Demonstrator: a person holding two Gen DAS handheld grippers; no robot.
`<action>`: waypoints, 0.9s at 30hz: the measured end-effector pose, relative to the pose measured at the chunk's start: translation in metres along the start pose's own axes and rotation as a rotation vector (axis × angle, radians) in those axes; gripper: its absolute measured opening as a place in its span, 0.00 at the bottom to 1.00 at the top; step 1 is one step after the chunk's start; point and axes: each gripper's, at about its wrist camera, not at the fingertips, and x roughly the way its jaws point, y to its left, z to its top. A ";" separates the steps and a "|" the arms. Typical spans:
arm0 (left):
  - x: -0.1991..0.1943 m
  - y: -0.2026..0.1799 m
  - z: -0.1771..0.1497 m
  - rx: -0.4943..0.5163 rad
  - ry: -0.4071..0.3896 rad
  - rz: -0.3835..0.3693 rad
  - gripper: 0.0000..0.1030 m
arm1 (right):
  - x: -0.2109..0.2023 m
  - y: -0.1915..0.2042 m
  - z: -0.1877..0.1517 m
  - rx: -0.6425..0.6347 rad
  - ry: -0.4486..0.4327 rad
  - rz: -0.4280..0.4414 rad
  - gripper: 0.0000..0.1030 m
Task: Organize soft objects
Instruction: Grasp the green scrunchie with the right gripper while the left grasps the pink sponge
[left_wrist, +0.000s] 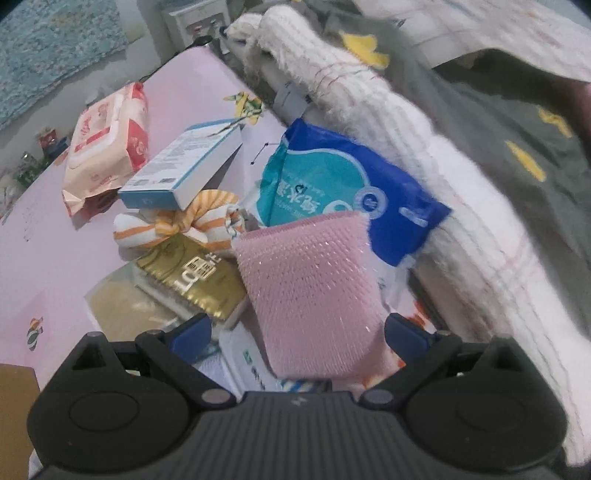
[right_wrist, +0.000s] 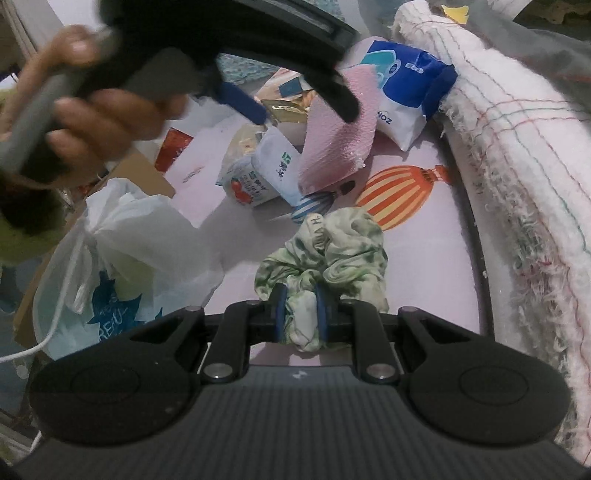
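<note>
Down at the near edge of the pink balloon-print bed sheet, the right tool is clenched on a crumpled green-and-white cloth, blue pads pinching just a small fold at the cloth's near end while the rest lies bunched on the sheet. The left tool is a different story: jaws spread wide, nothing pressed, with a pink bristly sponge-like pad standing up between them. From the right wrist view you can see a hand holding that left tool over the pile, one finger in front of the pink pad.

My take on doing this step well: the right grip is only on a corner, so lift slowly and expect the cloth to unfurl and dangle, maybe dragging across the sheet. On the left, I'd centre the jaws on the pink pad's lower half before squeezing; it leans against the blue tissue pack and would probably tip if nudged from one side.

Plenty of clutter to avoid snagging: an orange-striped knotted cloth under a white-and-blue box, a gold packet, a white plastic bag, and a rolled white blanket along the right
</note>
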 end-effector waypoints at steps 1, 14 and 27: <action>0.006 0.000 0.002 -0.007 0.007 -0.007 0.98 | 0.000 -0.001 0.000 0.001 0.000 0.007 0.15; 0.046 0.013 0.004 -0.175 0.076 -0.025 0.91 | -0.007 -0.012 -0.005 0.012 -0.012 0.054 0.15; -0.004 0.025 -0.017 -0.267 0.039 -0.078 0.80 | -0.017 -0.010 -0.005 0.002 -0.043 0.028 0.15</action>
